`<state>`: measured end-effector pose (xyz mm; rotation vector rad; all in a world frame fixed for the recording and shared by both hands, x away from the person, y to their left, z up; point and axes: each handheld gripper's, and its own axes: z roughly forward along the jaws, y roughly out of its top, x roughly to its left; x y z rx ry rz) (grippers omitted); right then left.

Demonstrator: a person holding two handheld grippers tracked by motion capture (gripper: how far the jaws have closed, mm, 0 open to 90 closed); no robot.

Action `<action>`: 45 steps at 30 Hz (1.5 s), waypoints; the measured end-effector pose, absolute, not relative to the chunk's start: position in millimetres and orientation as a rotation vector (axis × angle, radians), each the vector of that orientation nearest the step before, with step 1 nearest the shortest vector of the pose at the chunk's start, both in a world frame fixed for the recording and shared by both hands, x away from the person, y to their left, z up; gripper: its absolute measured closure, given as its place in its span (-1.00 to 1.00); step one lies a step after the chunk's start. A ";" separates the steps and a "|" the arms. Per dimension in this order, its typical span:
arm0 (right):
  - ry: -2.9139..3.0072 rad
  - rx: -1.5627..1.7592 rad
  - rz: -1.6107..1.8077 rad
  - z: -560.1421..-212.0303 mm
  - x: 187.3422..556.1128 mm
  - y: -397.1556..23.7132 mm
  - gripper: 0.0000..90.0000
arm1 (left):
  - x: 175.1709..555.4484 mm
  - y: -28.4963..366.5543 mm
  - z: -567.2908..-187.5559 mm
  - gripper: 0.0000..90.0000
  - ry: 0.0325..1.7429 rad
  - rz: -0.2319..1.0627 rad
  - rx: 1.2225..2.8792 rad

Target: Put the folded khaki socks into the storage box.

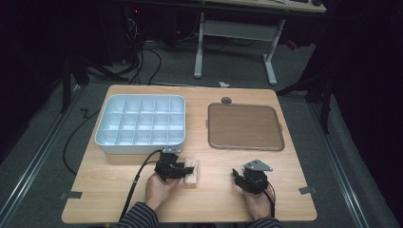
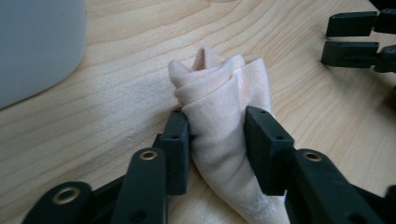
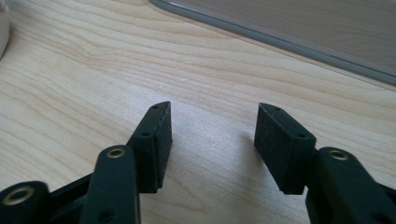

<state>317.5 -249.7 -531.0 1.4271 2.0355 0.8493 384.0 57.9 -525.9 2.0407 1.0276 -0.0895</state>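
High view: a pale peach rolled cloth [image 1: 191, 171] is seen lying on the light wooden table [image 1: 109, 190], near the front edge, just right of the left gripper [image 1: 177, 170]. The gripper is pointed rightward at the roll, whose long axis runs near to far, crosswise to the jaws. The right gripper [image 1: 239, 178] is held well apart to the right, over bare wood, so the left hand is clearly the nearer one. A white compartmented plastic tray [image 1: 140, 144] is placed just beyond the left gripper; a brown flat tray with a grey rim [image 1: 245, 127] is placed far right.

Left gripper view: the roll [image 2: 219, 116] is clamped between the two black pads [image 2: 177, 154], cloth pinched in at the waist, resting on the table. Grasped, not yet lifted, as judged.

Right gripper view: the right gripper [image 3: 212, 140] is shown with jaws spread, nothing between them, only wood grain beneath; the rim of the brown tray [image 3: 280, 42] is seen beyond.
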 end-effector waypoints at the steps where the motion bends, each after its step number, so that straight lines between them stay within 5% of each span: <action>1: 2.035 1.434 0.850 -531.1 318.9 -250.7 -0.04 | 384.0 58.0 -525.7 0.46 1.026 -0.090 2.040; 13: 2.026 1.479 0.860 -531.4 323.3 -253.2 -0.15 | 383.4 57.3 -521.1 0.64 0.987 -0.085 2.064; 45: 2.026 1.479 0.860 -531.4 323.2 -253.1 -0.15 | 377.1 79.4 -504.3 0.66 0.952 -0.058 2.025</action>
